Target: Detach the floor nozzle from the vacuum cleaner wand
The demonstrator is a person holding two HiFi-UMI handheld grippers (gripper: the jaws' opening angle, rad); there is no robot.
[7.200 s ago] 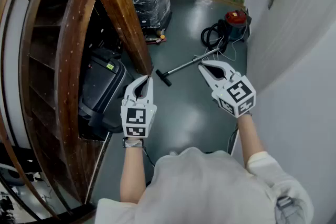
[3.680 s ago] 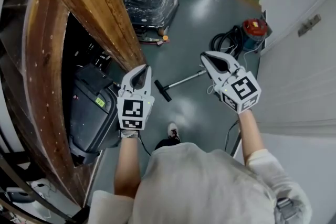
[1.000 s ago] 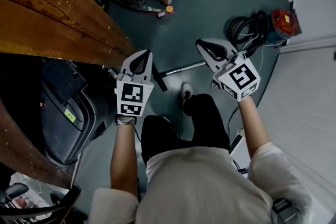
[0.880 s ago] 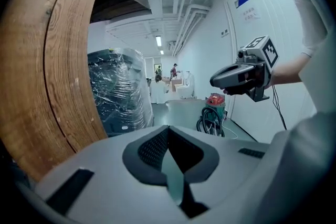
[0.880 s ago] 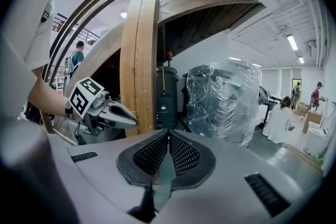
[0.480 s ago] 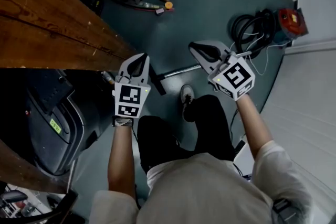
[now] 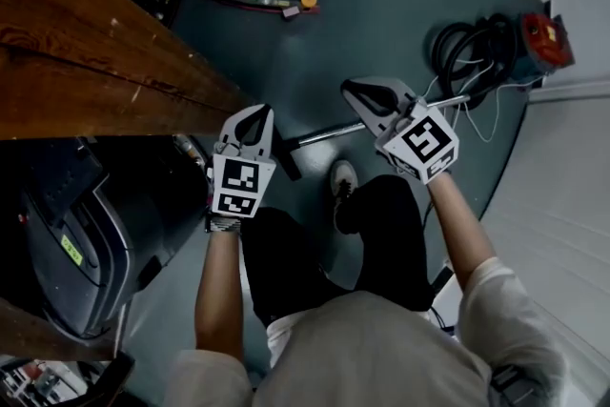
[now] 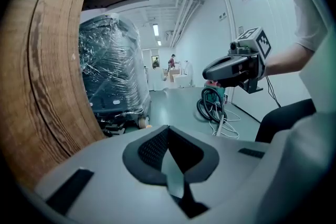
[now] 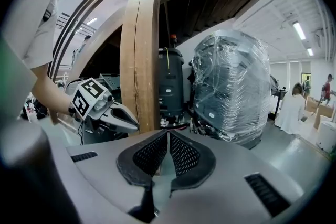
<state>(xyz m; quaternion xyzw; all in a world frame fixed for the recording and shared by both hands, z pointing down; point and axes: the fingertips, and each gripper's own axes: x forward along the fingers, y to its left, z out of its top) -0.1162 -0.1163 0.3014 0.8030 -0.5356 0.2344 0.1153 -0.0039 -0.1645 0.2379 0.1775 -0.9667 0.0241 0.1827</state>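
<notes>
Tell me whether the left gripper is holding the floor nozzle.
No, the left gripper has its jaws shut on nothing, and the floor nozzle lies on the floor.

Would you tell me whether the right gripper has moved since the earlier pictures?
Yes. The right gripper has come forward and down toward the wand on the floor and now hangs over its middle, jaws shut.

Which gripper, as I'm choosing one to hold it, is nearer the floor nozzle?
Left. The left gripper hangs beside the floor nozzle; the right gripper is over the wand, farther along.
</notes>
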